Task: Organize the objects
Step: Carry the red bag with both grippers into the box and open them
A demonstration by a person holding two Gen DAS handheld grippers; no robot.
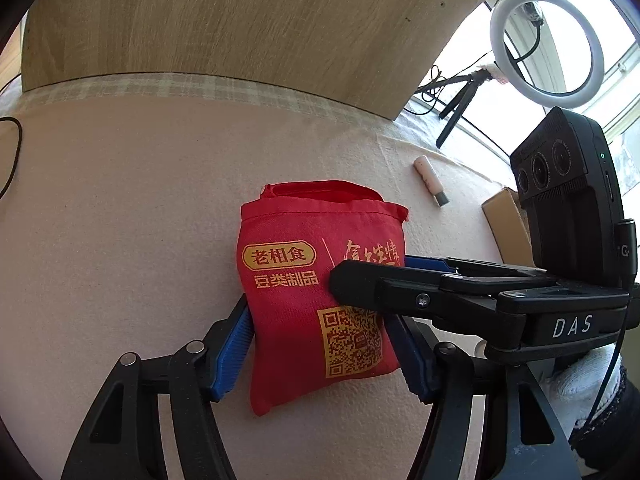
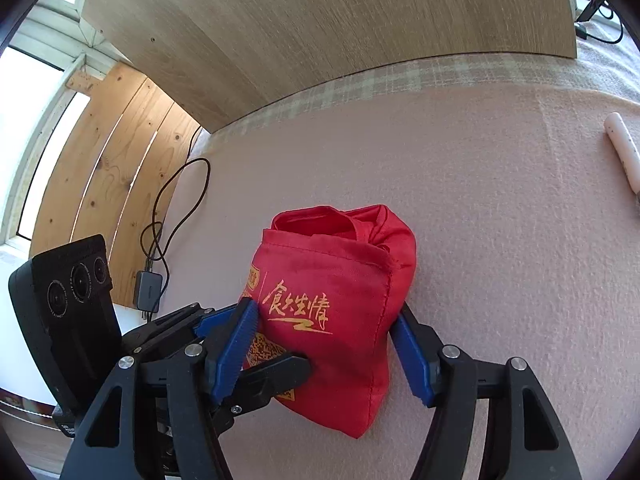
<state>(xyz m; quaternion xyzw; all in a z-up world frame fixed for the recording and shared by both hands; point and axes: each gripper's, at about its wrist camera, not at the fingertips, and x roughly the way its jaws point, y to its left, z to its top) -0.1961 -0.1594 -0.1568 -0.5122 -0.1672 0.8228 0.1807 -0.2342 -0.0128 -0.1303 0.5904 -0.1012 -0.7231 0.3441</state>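
A red cloth drawstring pouch (image 1: 316, 300) with gold printing lies flat on the pink felt-covered surface (image 1: 120, 220), its open mouth turned toward the wood-grain panel (image 1: 220, 20) at the far edge. The left hand-held gripper (image 1: 320, 344) is held low and level over the surface; its blue ribbed fingers (image 1: 232, 344) are spread to either side of the pouch's lower half and press against its edges. The right hand-held gripper (image 2: 328, 344) comes in from the pouch's right side, likewise spread, with its blue pads (image 2: 236, 344) touching the cloth on both flanks. In the left wrist view its black body crosses the pouch and carries the white letters "DAS"; a white-gloved hand (image 1: 580, 380) grips it at the lower right.

The pouch reads "老相食" inside a gold oval, "豆类制品" beneath it, brush-style characters to the right, and a gold QR code below. A pale pink cylindrical tube with a dark cap (image 1: 432, 180) lies well apart to the right. A white ring light (image 1: 548, 40) stands by the window.
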